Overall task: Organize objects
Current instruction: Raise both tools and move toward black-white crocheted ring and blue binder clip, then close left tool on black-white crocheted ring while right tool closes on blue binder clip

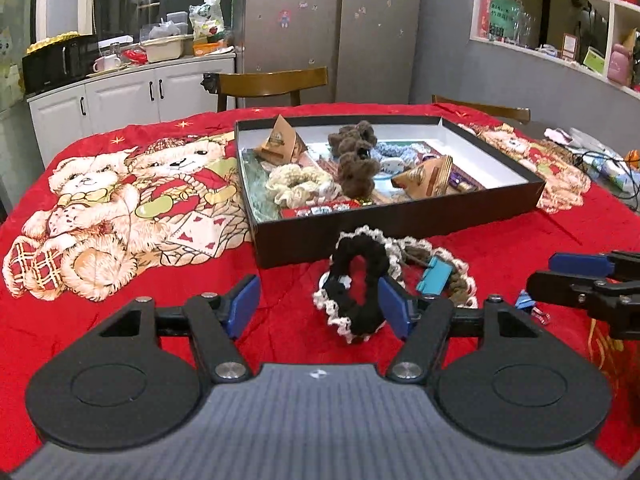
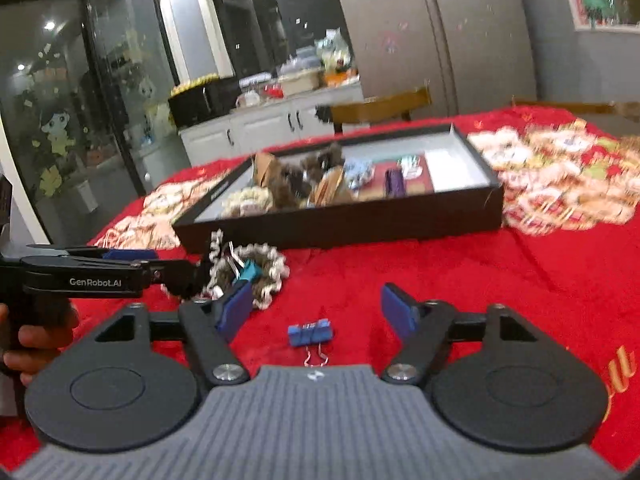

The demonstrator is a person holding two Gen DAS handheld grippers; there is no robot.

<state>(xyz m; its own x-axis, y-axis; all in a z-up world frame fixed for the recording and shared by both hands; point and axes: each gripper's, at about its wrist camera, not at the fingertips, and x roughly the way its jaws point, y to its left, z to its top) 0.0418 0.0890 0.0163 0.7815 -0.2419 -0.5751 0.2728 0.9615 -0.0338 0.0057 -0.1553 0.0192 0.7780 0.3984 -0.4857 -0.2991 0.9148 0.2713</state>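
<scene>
A black scrunchie with white lace edging [image 1: 356, 280] lies on the red cloth in front of the black box [image 1: 400, 220]. My left gripper [image 1: 320, 306] is open just above the cloth, its right pad [image 1: 394, 306] against the scrunchie's near side and its left pad clear of it. Behind it lie a brown scrunchie [image 1: 456, 280] and a teal binder clip [image 1: 434, 278]. My right gripper [image 2: 318, 310] is open low over a blue binder clip [image 2: 310, 334], which lies flat between its fingers without touching the pads. The box holds several scrunchies and small packets.
A person's hand [image 2: 36, 340] holds the left gripper's handle. Wooden chairs [image 1: 272, 82] stand behind the table. White cabinets [image 1: 120, 100] with kitchen clutter are at the back left, and cables and small items [image 1: 600, 160] sit at the table's far right.
</scene>
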